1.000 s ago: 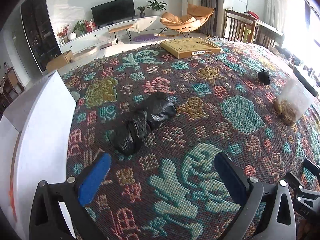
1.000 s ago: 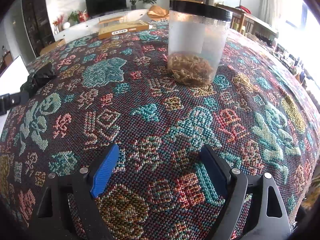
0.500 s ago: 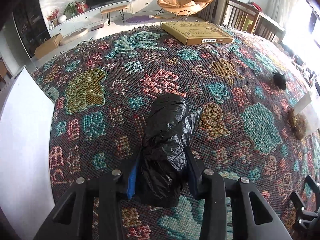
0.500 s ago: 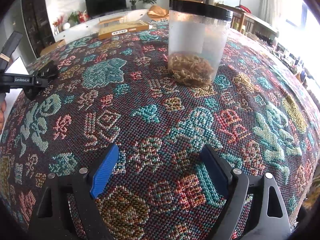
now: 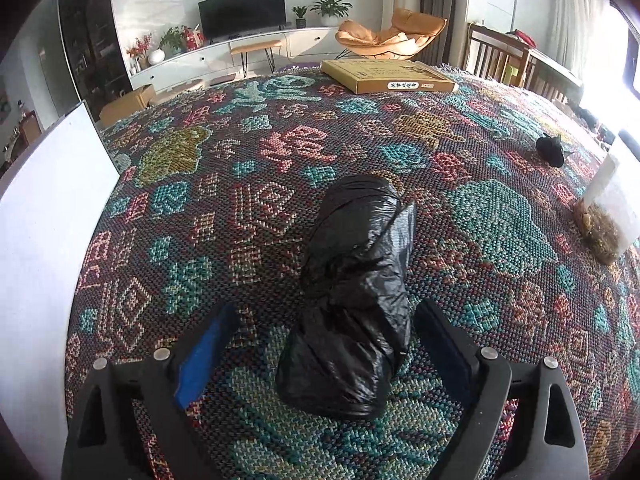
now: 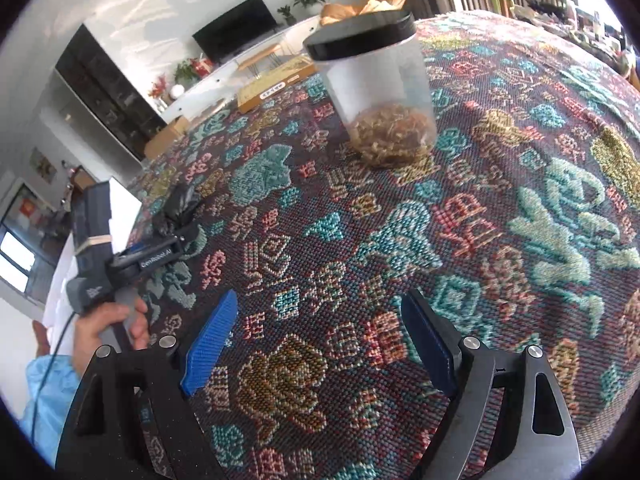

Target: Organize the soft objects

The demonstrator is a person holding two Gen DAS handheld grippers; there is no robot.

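Note:
A crumpled black plastic bag (image 5: 356, 292) lies on the patterned cloth (image 5: 248, 208), standing between the fingers of my left gripper (image 5: 324, 344). The left jaws are open, with a gap on each side of the bag. The bag also shows small in the right wrist view (image 6: 178, 208), just ahead of the left gripper (image 6: 160, 248). My right gripper (image 6: 320, 344) is open and empty above bare cloth. A second small black bundle (image 5: 551, 151) lies far right.
A clear jar with a black lid (image 6: 380, 96) holding brown bits stands ahead of the right gripper; it also shows in the left wrist view (image 5: 608, 216). A flat yellow box (image 5: 384, 76) lies at the far edge. A white board (image 5: 44, 216) stands at the left.
The left gripper closed on the bag half a second ago, then opened; the bag now stands free between the fingers. The right gripper has tilted and lifted.

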